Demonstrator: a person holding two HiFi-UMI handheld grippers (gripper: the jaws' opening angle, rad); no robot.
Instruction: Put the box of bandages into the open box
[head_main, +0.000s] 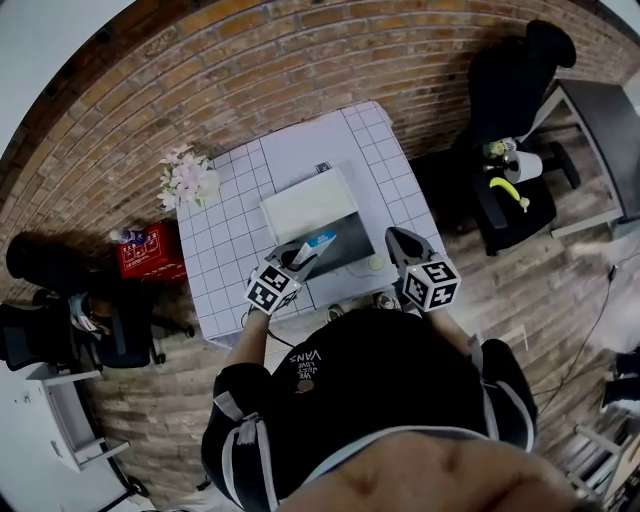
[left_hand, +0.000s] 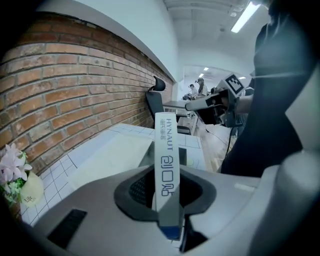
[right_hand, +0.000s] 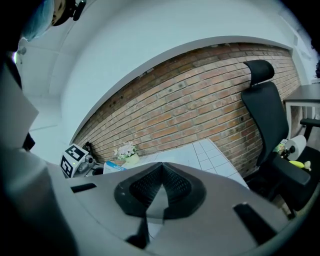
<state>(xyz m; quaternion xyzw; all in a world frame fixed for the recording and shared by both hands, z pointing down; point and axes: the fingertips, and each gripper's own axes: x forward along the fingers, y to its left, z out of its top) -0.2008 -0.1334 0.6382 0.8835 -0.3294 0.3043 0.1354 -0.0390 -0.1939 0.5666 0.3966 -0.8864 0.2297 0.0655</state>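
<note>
A slim white and blue box of bandages is clamped upright in my left gripper, which is shut on it. In the left gripper view the box of bandages stands between the dark pads and shows printed lettering. It hangs over the near edge of the open box, whose white lid flap lies back on the tiled table. My right gripper hovers beside the open box on the right. Its jaws are shut and hold nothing, with the pads meeting at the tip.
A vase of pale flowers stands at the table's far left corner. A small green ball lies near the open box. A red crate sits on the floor to the left, and a black chair stands to the right.
</note>
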